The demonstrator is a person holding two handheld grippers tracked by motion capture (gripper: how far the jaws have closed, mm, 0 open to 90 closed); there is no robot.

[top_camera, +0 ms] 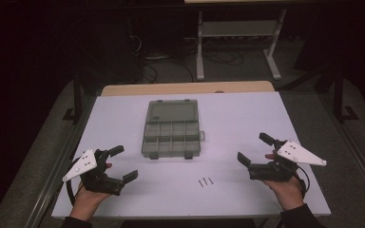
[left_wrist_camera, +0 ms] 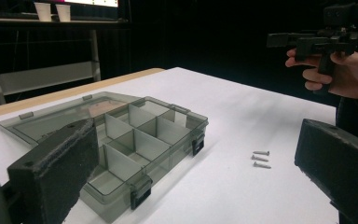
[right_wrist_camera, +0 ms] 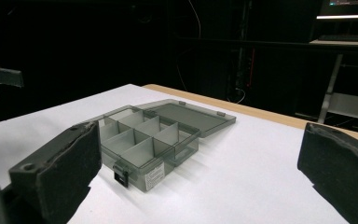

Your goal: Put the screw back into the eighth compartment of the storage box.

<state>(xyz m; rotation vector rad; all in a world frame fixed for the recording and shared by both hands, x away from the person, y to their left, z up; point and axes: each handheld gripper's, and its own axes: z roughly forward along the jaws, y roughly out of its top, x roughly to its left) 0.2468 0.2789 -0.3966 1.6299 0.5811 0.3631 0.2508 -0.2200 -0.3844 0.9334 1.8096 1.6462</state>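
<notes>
Nearest the high camera, at 7 o'clock and 5 o'clock of the white desk (top_camera: 123, 194), the left tongs (top_camera: 127, 163) and the right tongs (top_camera: 255, 148) are held in the person's hands, each with its jaws spread wide and nothing between them. In each gripper view the two black padded jaws are cut off by the lower frame edge.

Between the two tongs, near the desk's front edge at about 6 o'clock, three small grey metal screws (top_camera: 206, 181) are laid side by side. In the high view their long axes run roughly from 6 to 12 o'clock, tilted a little; which end bears the head is hard to make out there. In the left gripper view the screws (left_wrist_camera: 260, 158) are seen lying flat and parallel, apart from the box.

At the desk's centre the translucent grey plastic compartment box (top_camera: 171, 137) is seen with its hinged lid (top_camera: 172, 112) folded back flat toward 12 o'clock. Its compartments appear empty, and two dark latches are seen on its near wall. A small label on the box (right_wrist_camera: 140, 149) is seen in the right gripper view, its print too small to read. The surroundings beyond the desk are lost in darkness.
</notes>
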